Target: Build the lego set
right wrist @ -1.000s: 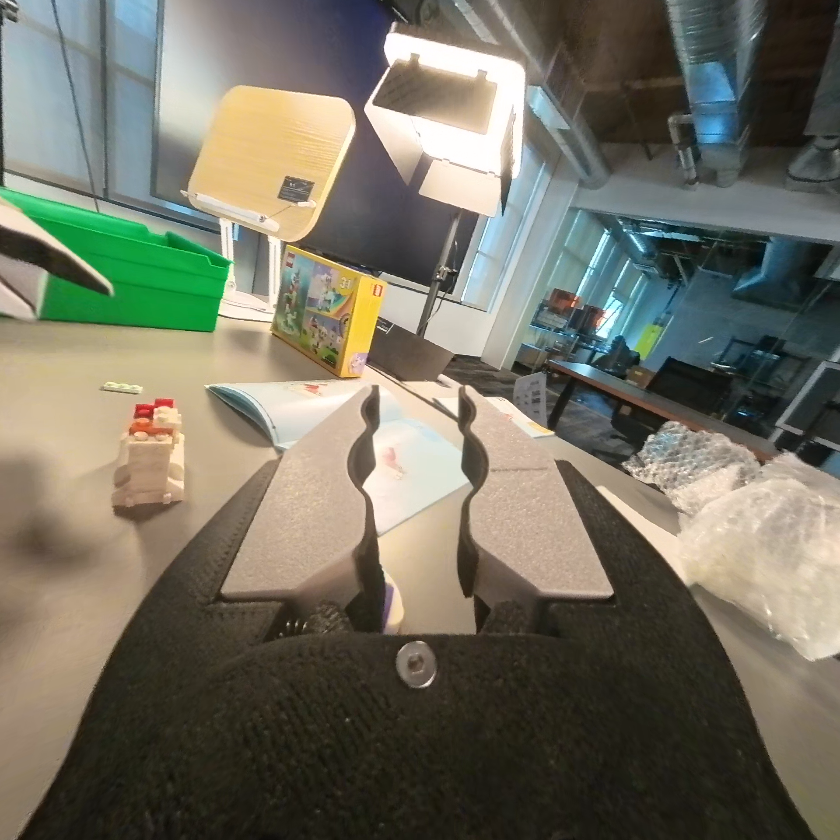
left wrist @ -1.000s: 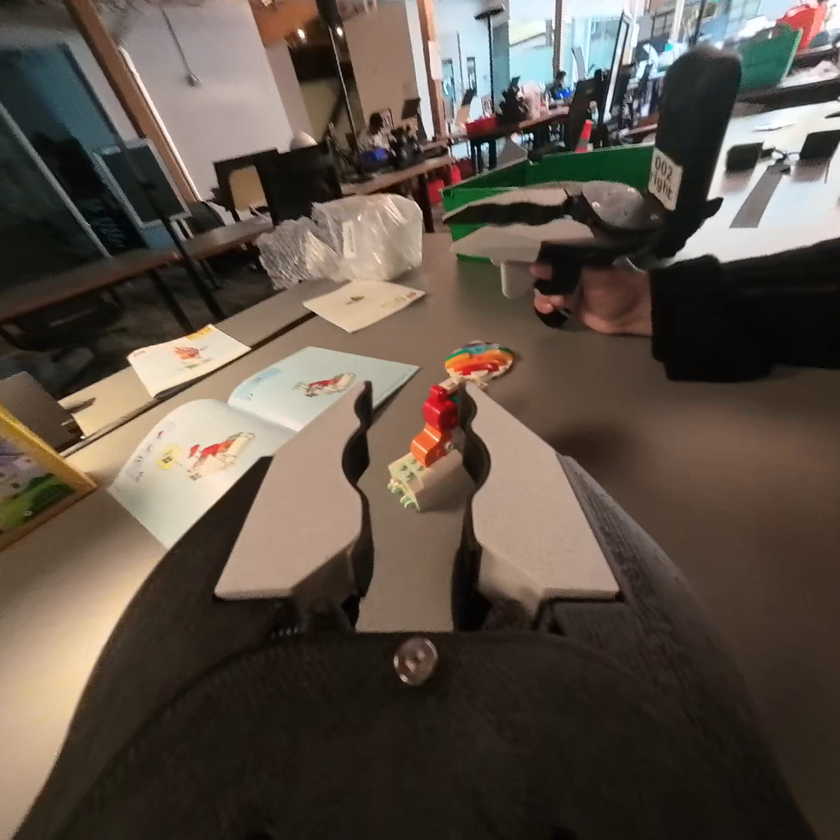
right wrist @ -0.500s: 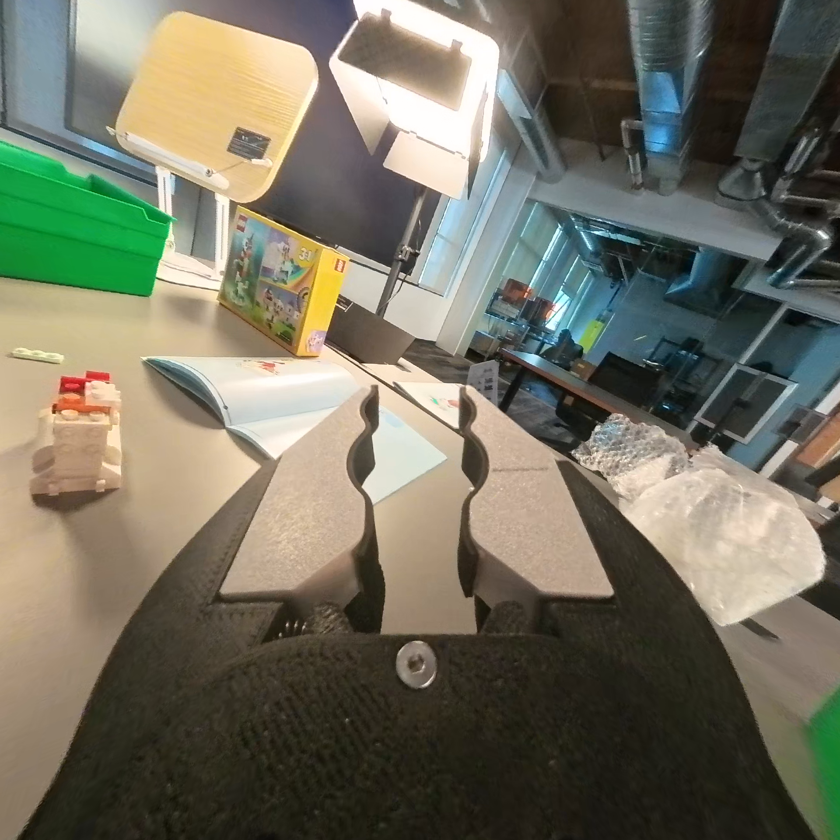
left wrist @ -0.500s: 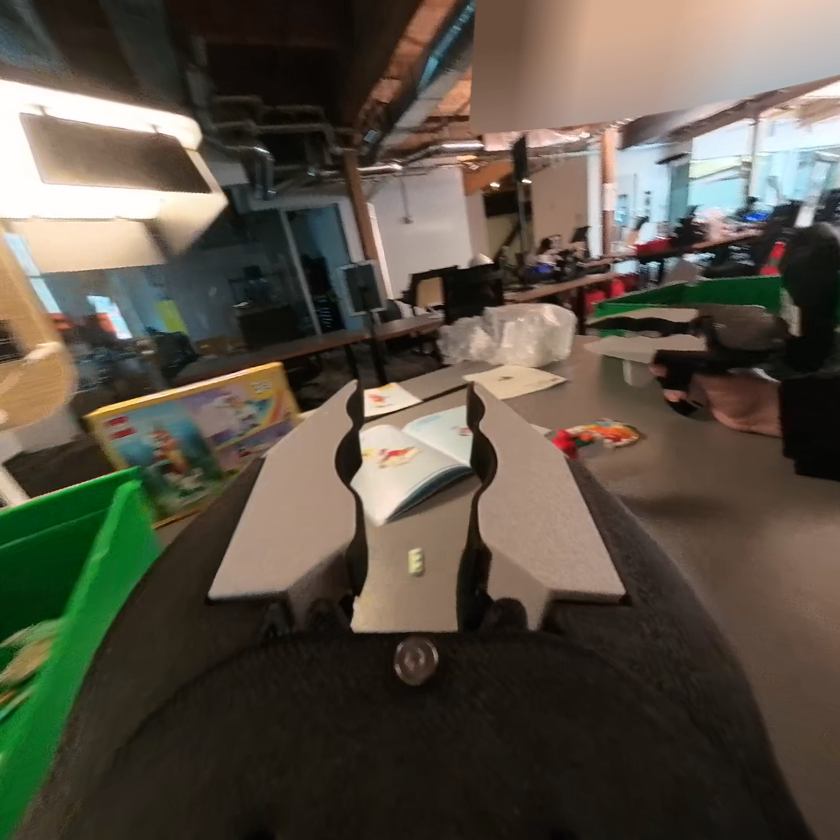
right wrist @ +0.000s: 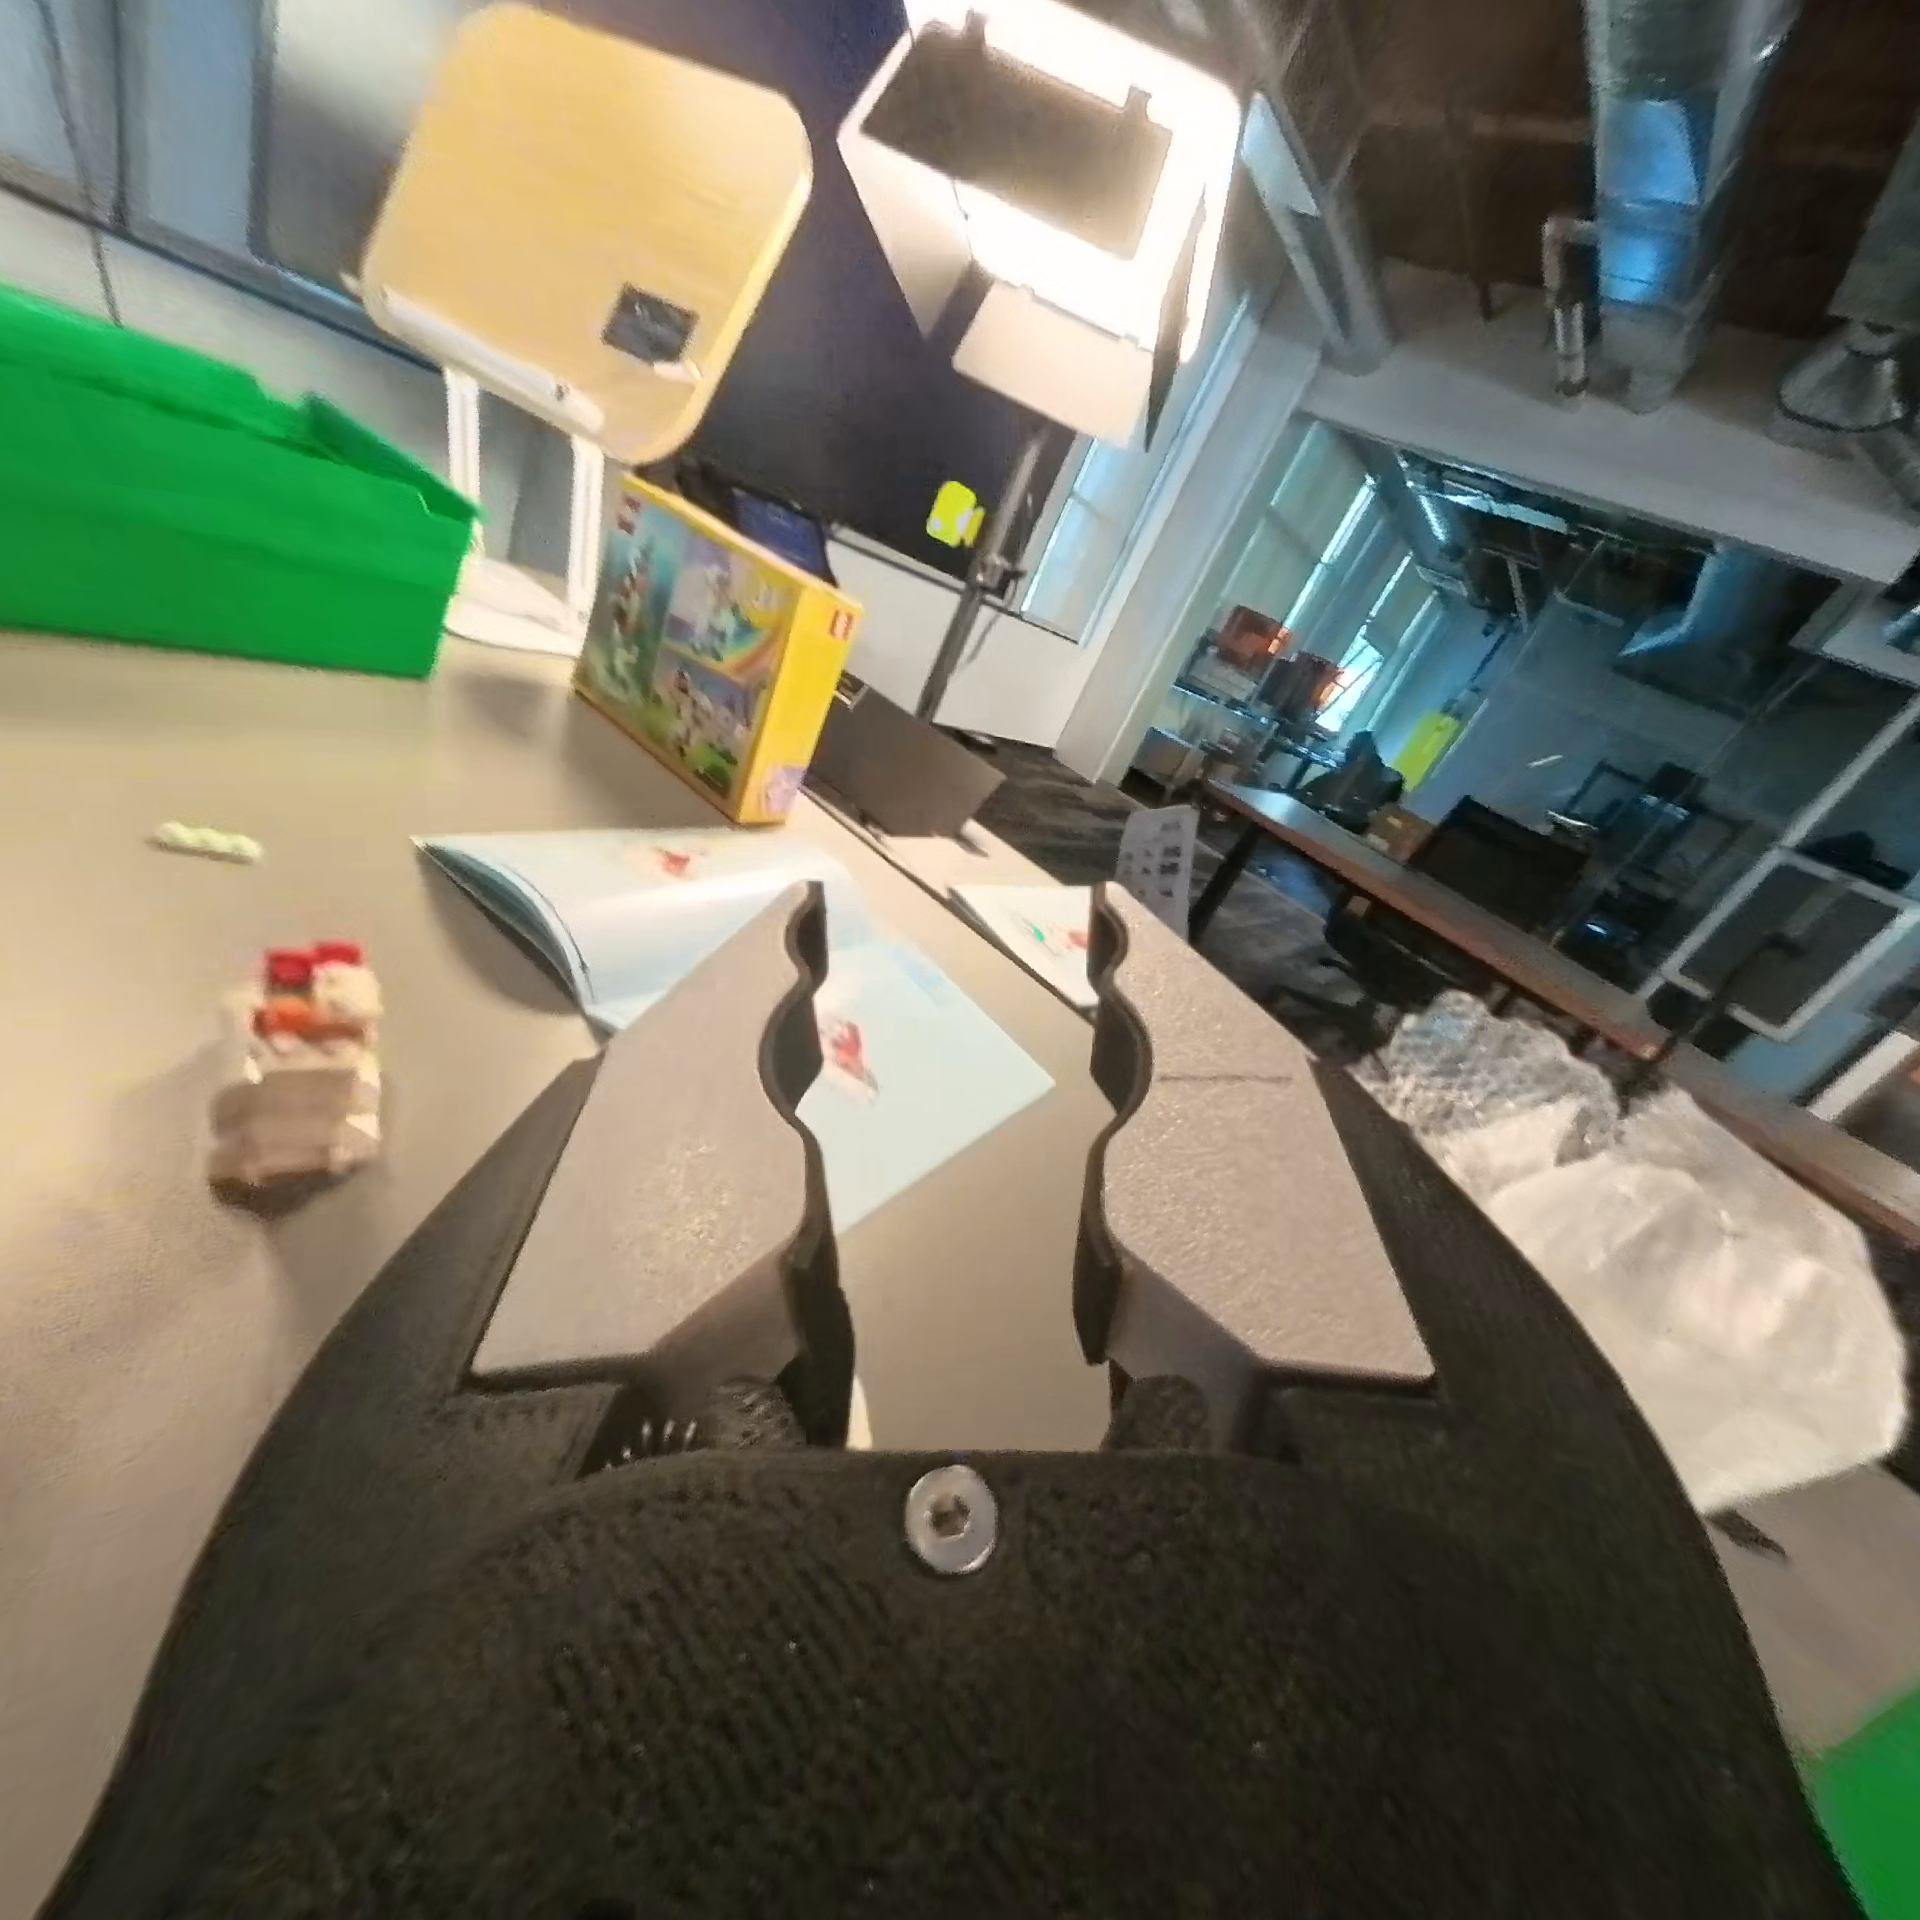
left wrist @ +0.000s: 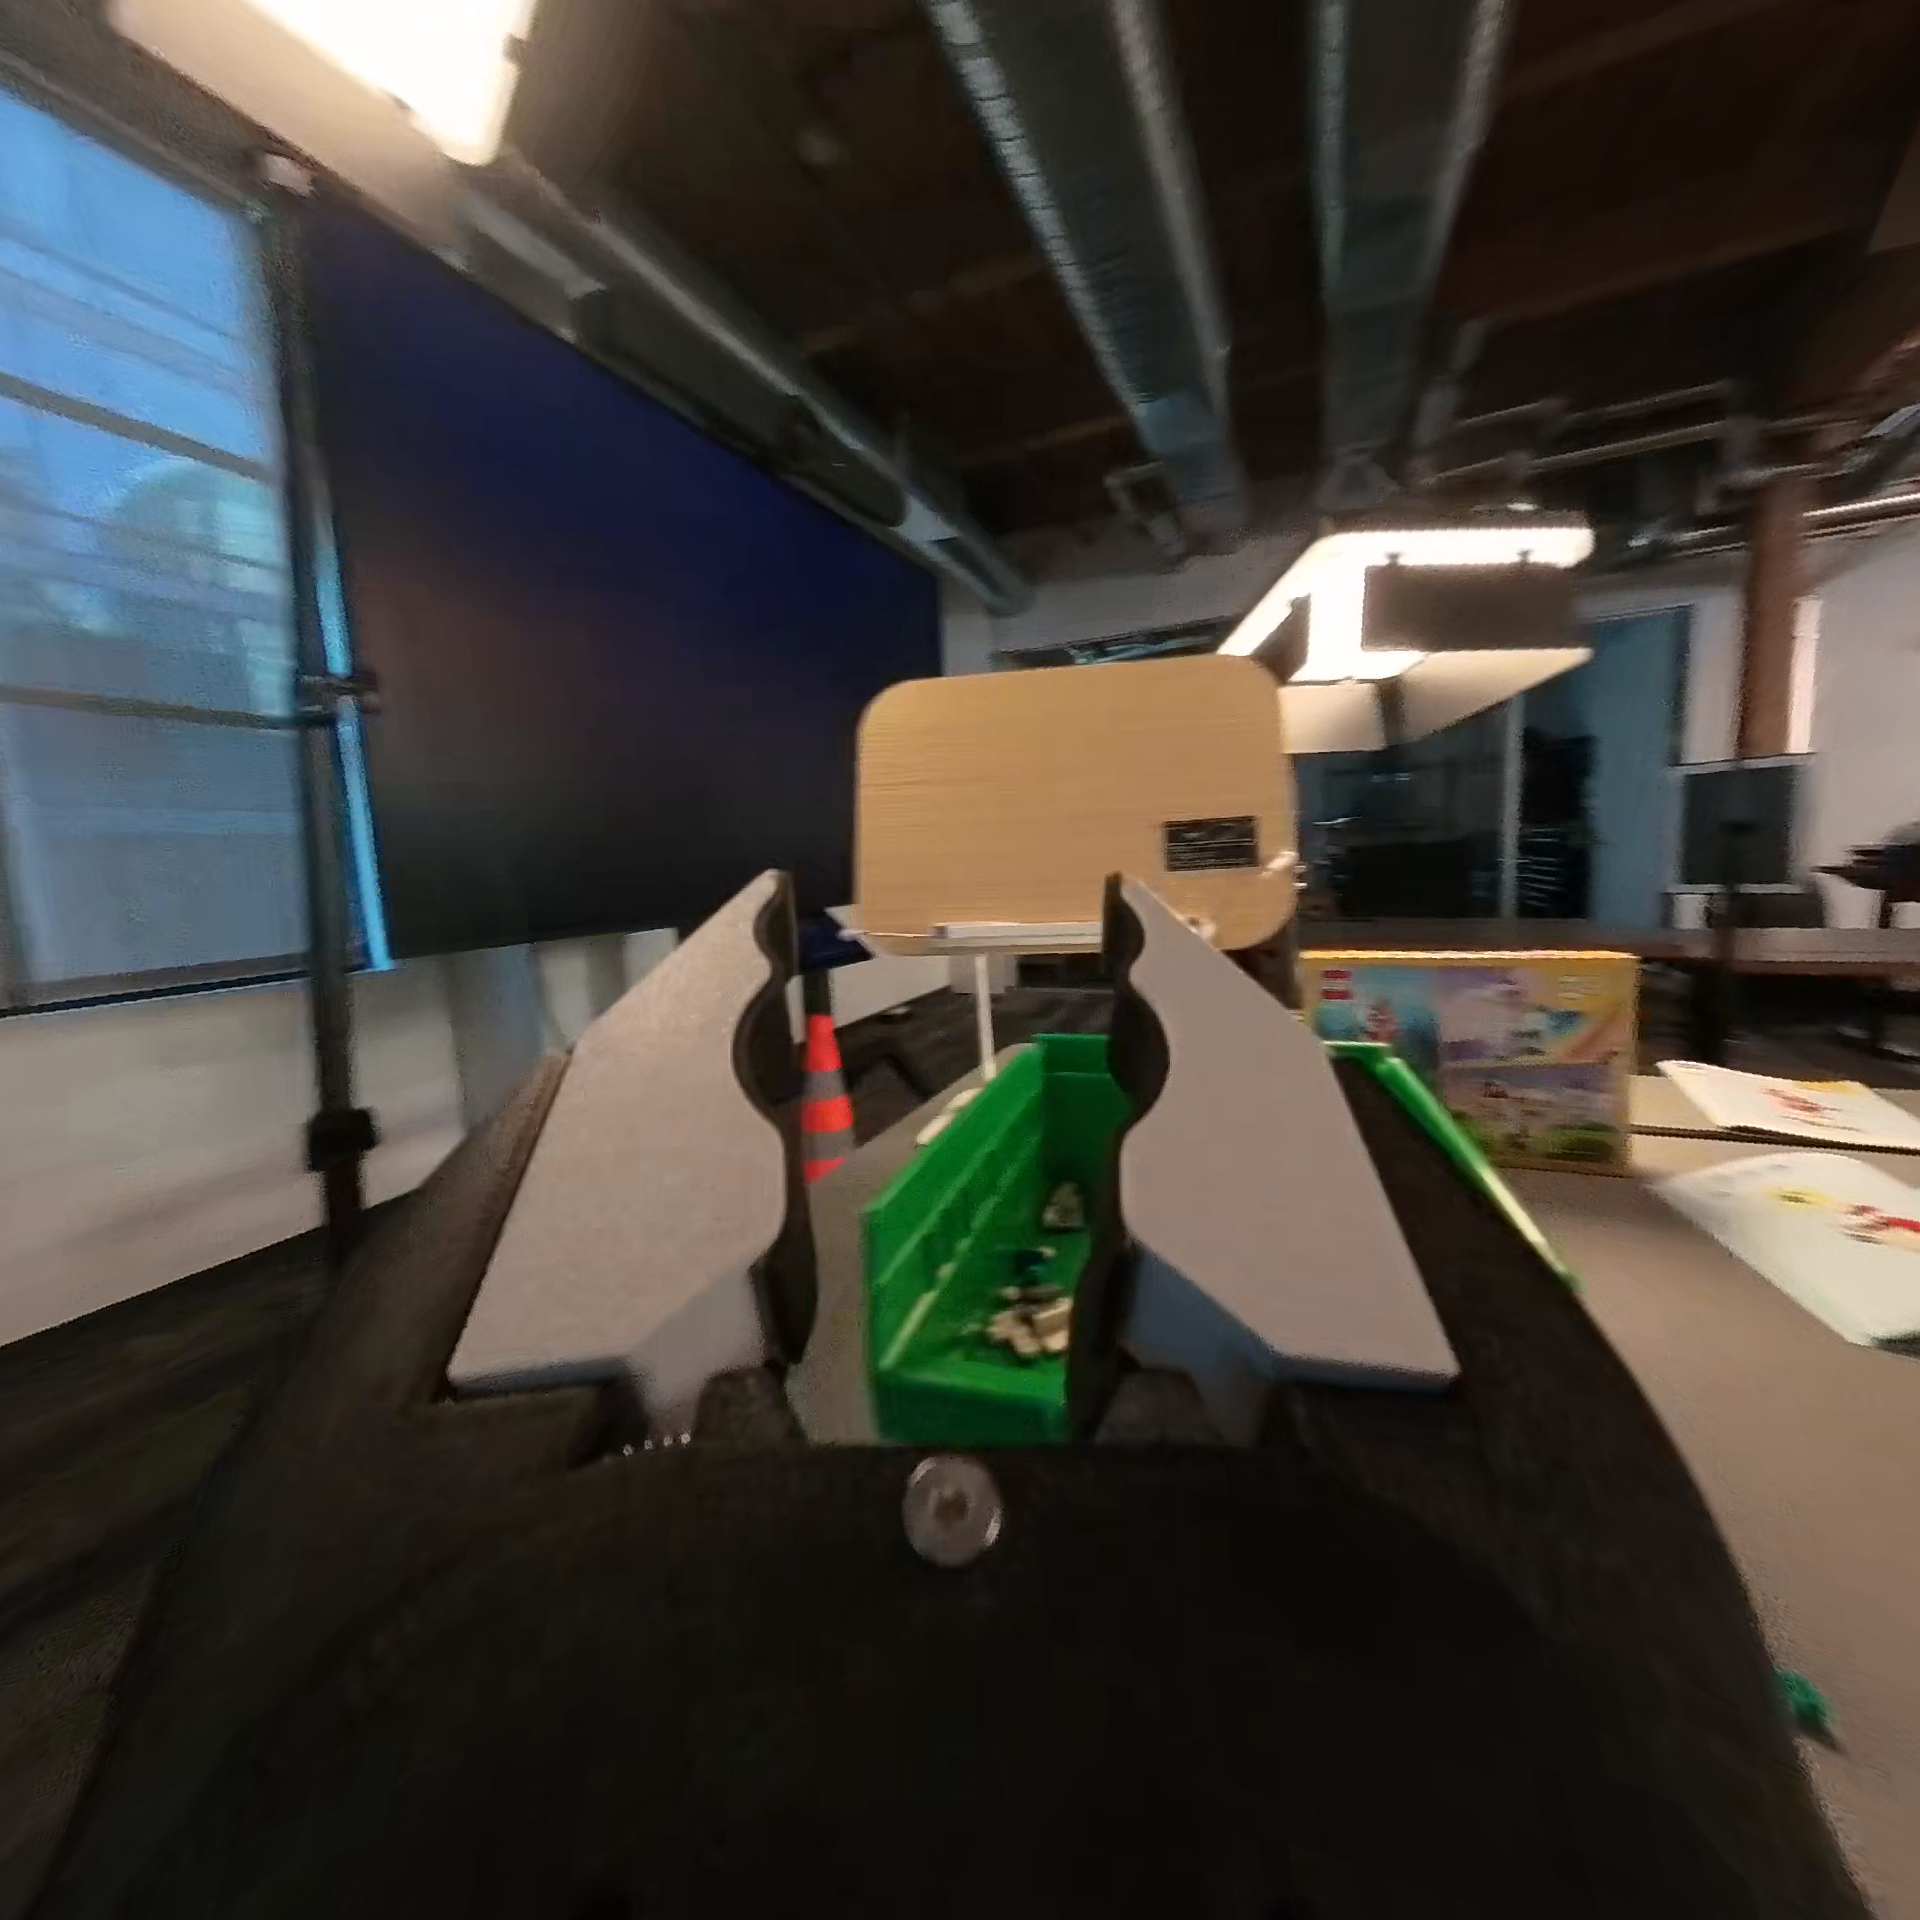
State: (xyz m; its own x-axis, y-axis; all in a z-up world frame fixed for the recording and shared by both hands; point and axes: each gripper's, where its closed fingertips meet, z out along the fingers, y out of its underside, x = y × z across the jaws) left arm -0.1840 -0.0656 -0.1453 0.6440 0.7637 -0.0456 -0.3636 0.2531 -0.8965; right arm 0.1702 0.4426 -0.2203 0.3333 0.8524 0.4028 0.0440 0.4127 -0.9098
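My left gripper is open and empty, raised and pointing over a green bin that holds several small loose lego pieces. My right gripper is open and empty, low over the grey table. A small white lego build with red and orange bricks on top stands on the table left of the right gripper. A pale green flat plate lies farther back. An open instruction booklet lies ahead of the right gripper.
The yellow lego box stands behind the booklet. A green bin sits at the back left. Crumpled clear plastic bags lie on the right. A wooden board on a stand and a light panel stand beyond the table. Loose sheets lie right. There is about 65 cm between the tips of the two grippers.
My left gripper has swung left, away from the lego build and booklet, to the green bin of pieces, and its jaws stand wider. My right gripper has shifted slightly and opened wider.
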